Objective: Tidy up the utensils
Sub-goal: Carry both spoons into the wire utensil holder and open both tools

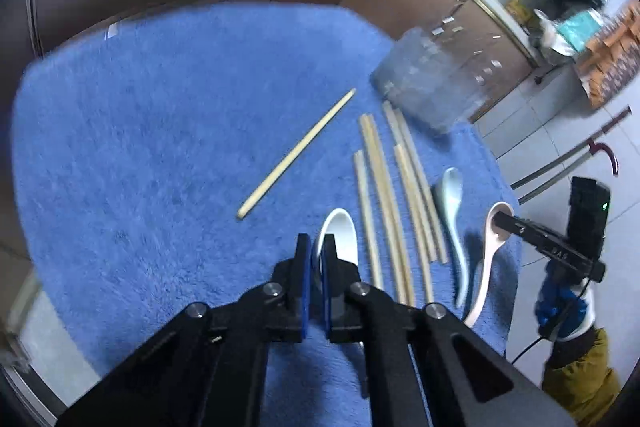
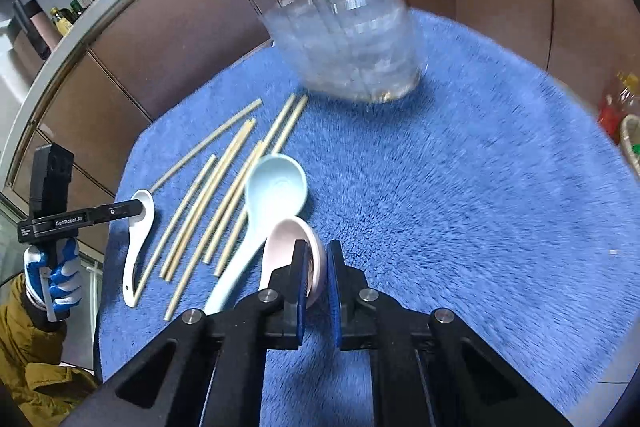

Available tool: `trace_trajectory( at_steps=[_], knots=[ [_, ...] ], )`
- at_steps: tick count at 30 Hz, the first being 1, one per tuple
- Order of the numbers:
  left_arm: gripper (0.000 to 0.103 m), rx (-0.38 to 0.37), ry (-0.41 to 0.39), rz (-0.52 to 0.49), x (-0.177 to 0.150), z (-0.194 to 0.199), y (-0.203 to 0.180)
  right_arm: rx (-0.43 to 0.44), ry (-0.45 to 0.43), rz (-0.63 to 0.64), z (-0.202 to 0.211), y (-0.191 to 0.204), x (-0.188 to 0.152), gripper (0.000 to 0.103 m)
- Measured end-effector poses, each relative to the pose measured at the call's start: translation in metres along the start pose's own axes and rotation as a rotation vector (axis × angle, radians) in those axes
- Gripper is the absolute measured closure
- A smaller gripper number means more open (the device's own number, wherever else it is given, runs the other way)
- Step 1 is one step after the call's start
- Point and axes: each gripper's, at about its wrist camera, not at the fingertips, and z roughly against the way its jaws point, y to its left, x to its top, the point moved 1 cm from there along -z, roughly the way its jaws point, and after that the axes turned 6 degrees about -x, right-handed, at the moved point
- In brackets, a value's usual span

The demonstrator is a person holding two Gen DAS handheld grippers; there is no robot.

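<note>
Pinching a glossy white spoon (image 1: 338, 235), left tool (image 1: 316, 247); right tool (image 2: 318, 259) nips a pale pink spoon (image 2: 280, 247).

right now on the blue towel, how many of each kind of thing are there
soup spoons: 3 (white spoon, light blue spoon, pink spoon)
wooden chopsticks: 7
clear plastic holder: 1
total: 11

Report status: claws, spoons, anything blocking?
Left claw shut on white spoon. Right claw shut on pink spoon. Blue spoon, chopsticks loose; nothing blocking.
</note>
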Motion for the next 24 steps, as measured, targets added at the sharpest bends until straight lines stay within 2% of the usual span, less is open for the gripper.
trace_trajectory(
  at_steps=[3, 6, 9, 11, 14, 19, 21, 24],
  knots=[
    [0.099, -0.001, -0.068, -0.066, 0.014, 0.019, -0.026, -0.068, -0.091, 0.029, 0.035, 0.008, 0.014, 0.094],
    [0.099, -0.011, -0.161, -0.14, 0.041, 0.041, -0.058, -0.153, -0.204, 0.064, 0.07, 0.019, 0.042, 0.094],
    [0.099, 0.0, -0.279, -0.204, 0.082, 0.059, -0.089, -0.254, -0.344, 0.096, 0.103, 0.035, 0.078, 0.094],
    [0.099, 0.033, -0.372, -0.243, 0.111, 0.066, -0.111, -0.331, -0.44, 0.108, 0.12, 0.043, 0.104, 0.094],
    [0.099, 0.057, -0.491, -0.264, 0.155, 0.065, -0.14, -0.449, -0.561, 0.128, 0.131, 0.053, 0.136, 0.094],
    [0.099, 0.156, -0.637, -0.277, 0.206, 0.029, -0.177, -0.573, -0.637, 0.135, 0.111, 0.055, 0.173, 0.094],
    [0.099, 0.207, -0.66, -0.286, 0.216, 0.007, -0.184, -0.638, -0.648, 0.142, 0.092, 0.052, 0.181, 0.094],
    [0.099, 0.227, -0.643, -0.257, 0.227, -0.028, -0.182, -0.696, -0.643, 0.162, 0.063, 0.051, 0.184, 0.094]
  ],
)
